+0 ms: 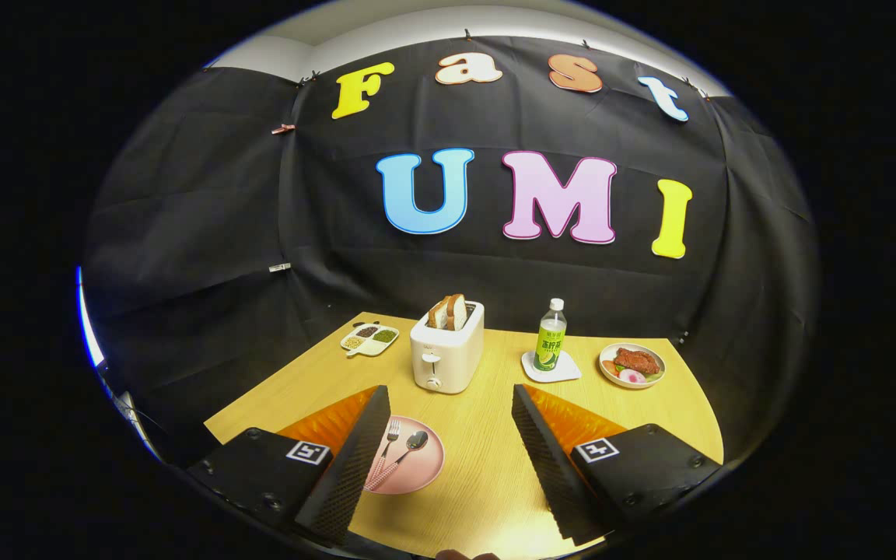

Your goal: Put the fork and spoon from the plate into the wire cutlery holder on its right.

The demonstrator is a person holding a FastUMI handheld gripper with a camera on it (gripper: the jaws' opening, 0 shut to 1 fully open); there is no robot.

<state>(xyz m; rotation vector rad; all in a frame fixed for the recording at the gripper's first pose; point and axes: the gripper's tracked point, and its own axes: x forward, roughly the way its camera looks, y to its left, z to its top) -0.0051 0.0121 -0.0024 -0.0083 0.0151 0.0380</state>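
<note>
Jaws of the gripper [448,400] are held wide apart, empty. Between them, beside the left finger, a round pink plate [421,470] carries a pink-handled metal fork [386,455] and spoon [407,451], side by side.

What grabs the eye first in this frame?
The white toaster with bread slices in its slots stands mid-table, beyond the open gripper. A pink plate holding a fork and spoon lies just inside the left finger. Farther right stand a green bottle and a plate of food.
</note>
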